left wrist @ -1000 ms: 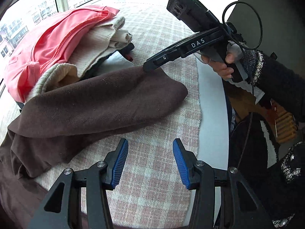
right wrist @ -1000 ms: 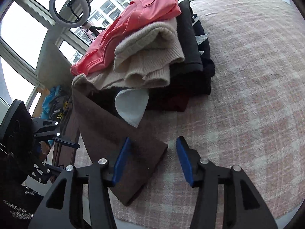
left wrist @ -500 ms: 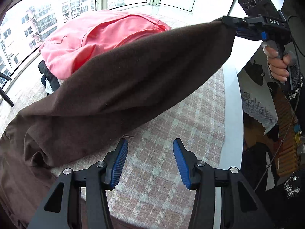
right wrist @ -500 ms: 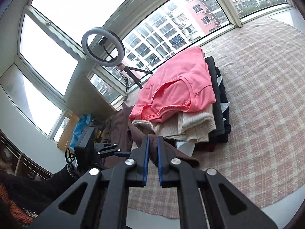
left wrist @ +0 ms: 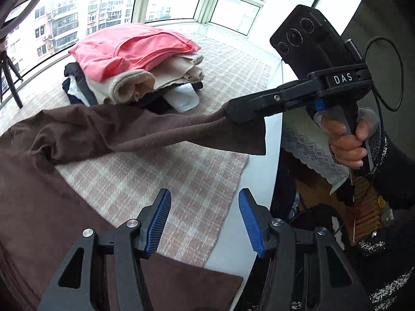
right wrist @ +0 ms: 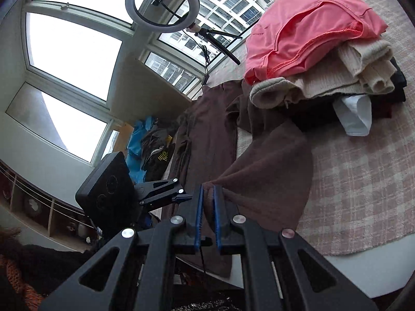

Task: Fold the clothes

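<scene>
A brown garment (left wrist: 129,129) lies across the checked cloth (left wrist: 181,171) and hangs over the table's near-left side. My right gripper (left wrist: 230,108) is shut on one end of it and holds that end stretched in the air above the table's right edge. In the right wrist view the brown fabric (right wrist: 272,171) is pinched between the blue pads of the right gripper (right wrist: 208,190). My left gripper (left wrist: 205,194) hovers over the checked cloth; its jaws are opening, with nothing between them. More brown fabric lies just below its fingers.
A pile of folded clothes with a pink top (left wrist: 135,46) on cream knits stands at the back of the cloth, also in the right wrist view (right wrist: 311,26). The white table edge (left wrist: 259,181) runs on the right. A ring light (right wrist: 162,2) stands by the windows.
The right gripper closed on the brown garment's end and lifted it off the cloth, pulling it out toward the table edge. The left gripper shifted and rolled; the garment now hangs lower than half a second ago.
</scene>
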